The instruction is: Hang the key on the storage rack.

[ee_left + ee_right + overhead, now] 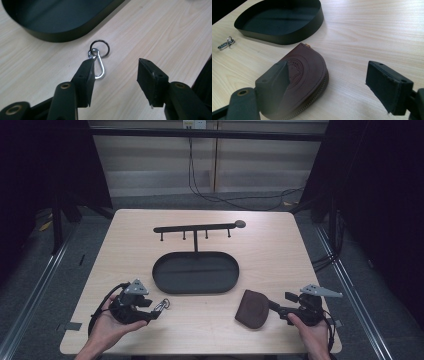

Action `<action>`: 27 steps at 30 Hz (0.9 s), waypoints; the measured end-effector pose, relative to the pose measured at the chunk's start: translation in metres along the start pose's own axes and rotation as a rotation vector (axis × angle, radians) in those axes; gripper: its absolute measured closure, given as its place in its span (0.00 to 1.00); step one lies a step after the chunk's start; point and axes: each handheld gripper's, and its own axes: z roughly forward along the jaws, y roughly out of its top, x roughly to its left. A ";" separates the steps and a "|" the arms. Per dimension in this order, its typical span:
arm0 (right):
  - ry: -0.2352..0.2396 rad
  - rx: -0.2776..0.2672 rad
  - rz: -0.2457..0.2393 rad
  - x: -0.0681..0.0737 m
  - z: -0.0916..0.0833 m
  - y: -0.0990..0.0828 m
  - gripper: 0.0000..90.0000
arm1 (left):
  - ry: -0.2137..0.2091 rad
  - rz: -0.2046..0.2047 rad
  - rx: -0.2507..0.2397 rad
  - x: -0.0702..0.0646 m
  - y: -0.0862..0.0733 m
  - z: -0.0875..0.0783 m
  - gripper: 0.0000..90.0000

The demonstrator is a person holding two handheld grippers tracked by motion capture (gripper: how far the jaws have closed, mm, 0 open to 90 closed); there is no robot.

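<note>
1. Where the person's forearms enter at the near edge of the worktop [280, 245], the left gripper [156, 312] lies low in the left hand [107, 327], its jaws standing apart with nothing between the pads.
2. Just ahead of those jaws lies a silver carabiner [99, 67] with a dark key ring [100, 48] on its far end; in the left gripper view one jaw hides part of the clip (whether it touches the metal I cannot tell).
3. At the near right, the right gripper [275, 306] sits in the right hand [314, 332], jaws spread wide and gripping nothing.
4. A brown leather pouch [307, 75] lies flat right at those jaws, one jaw hanging in front of its stamped face, the other well off to the side.
5. Beyond both, mid-worktop, sits a black oval tray [165, 282], near the key ring and the pouch.
6. Farthest, a black hook rack [197, 227] rises behind the tray.
</note>
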 end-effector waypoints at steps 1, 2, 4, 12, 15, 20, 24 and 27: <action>0.002 0.002 0.001 0.000 0.000 0.000 0.20 | 0.009 0.000 0.010 0.001 0.002 0.001 0.53; 0.004 0.006 0.001 0.000 0.001 0.000 0.20 | 0.014 -0.010 0.013 0.003 0.004 0.002 0.52; 0.004 0.010 0.001 0.000 0.001 0.000 0.20 | 0.000 -0.006 0.026 0.006 0.006 0.004 0.52; 0.005 0.024 0.003 0.000 0.002 -0.001 0.20 | -0.020 0.002 0.064 0.016 0.013 0.014 0.61; 0.007 0.024 0.002 0.000 0.002 0.000 0.20 | -0.033 0.015 0.069 0.017 0.017 0.014 0.62; 0.006 0.025 0.003 0.000 0.002 -0.001 0.20 | -0.039 0.012 0.090 0.018 0.026 0.019 0.60; 0.007 0.027 0.004 -0.001 0.003 -0.001 0.20 | -0.039 0.012 0.117 0.019 0.033 0.025 0.59; 0.005 0.027 0.002 0.000 0.003 -0.001 0.20 | -0.043 0.003 0.143 0.021 0.036 0.031 0.56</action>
